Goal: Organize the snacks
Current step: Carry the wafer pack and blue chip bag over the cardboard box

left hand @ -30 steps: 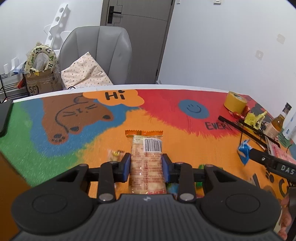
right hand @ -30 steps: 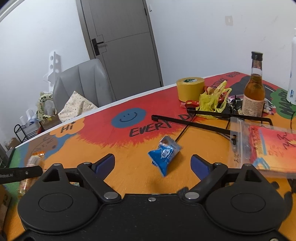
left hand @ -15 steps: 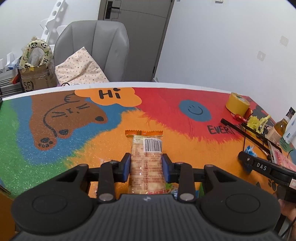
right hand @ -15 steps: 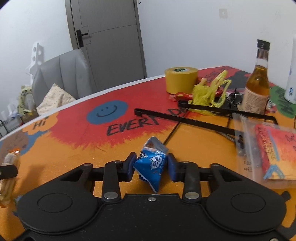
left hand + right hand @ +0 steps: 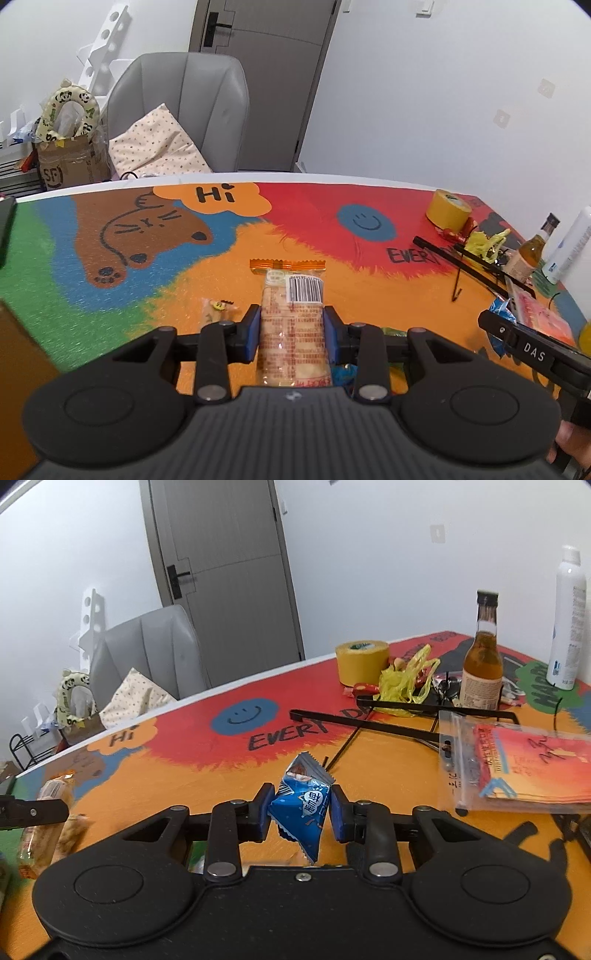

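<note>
A: Left wrist view first. What do the left tongs (image 5: 291,332) hold?

B: They pinch the long cracker pack (image 5: 293,325), barcode end pointing away, exactly as a second ago. Nothing is new on that side. A small clear candy packet (image 5: 216,310) lies on the surface (image 5: 369,295) just beside the left finger.

A: And the right wrist view?

B: That is where the change is. The right tongs (image 5: 300,812) stood spread around the blue snack packet (image 5: 301,805) a second ago. Their jaws have just been closing, and now the blue pads press it from both sides, its lower corner hanging free above the surface.

A: So what does that mean for the tidying?

B: I judge both snacks secured, one per hand, and ready to carry off. Where they belong I cannot tell.
</note>
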Demonstrator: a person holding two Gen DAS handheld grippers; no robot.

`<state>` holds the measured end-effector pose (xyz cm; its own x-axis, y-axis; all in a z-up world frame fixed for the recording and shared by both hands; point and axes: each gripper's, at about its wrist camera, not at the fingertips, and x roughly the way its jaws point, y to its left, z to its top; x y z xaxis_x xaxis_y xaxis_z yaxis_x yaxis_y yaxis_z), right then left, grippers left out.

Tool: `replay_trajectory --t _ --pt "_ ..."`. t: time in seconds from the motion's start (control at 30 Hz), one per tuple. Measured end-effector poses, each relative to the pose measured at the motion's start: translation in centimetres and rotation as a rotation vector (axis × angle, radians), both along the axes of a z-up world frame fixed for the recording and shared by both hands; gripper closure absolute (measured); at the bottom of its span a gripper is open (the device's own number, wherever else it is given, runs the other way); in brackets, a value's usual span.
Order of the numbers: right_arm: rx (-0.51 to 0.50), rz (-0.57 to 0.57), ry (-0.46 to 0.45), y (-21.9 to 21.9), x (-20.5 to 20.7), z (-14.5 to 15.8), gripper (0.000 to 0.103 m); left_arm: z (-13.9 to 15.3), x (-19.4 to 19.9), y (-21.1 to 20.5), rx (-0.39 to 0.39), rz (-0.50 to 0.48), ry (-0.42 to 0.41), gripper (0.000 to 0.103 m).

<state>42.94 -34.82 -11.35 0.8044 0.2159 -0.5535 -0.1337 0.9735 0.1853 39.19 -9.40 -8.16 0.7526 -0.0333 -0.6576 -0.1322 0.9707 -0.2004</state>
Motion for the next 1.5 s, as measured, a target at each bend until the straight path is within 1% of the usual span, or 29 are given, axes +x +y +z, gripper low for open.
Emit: replay_trajectory --t 0.3,0.77,1.17,1.3,1.5 --pt "0.035 0.014 -0.04 1.0 -4.1 2.3 0.073 2.4 -4.1 0.7 0.009 -0.012 -0.018 0.069" --pt "0.066 0.054 -0.098 3.4 -9.1 5.2 0.073 5.3 -9.3 2.6 0.003 -0.026 -0.054 0.069" --pt "0.063 0.131 -0.146 7.4 -12.8 7.1 0.073 7.5 -13.9 6.7 -0.007 -0.006 -0.096 0.069" --pt "0.056 0.156 -0.153 9.1 -13.7 7.3 0.073 7.6 -15.0 8.2 -0.012 0.003 -0.093 0.069" --pt "0.054 0.19 -0.141 11.7 -14.7 7.0 0.073 7.4 -16.9 10.7 -0.011 0.018 -0.086 0.069"
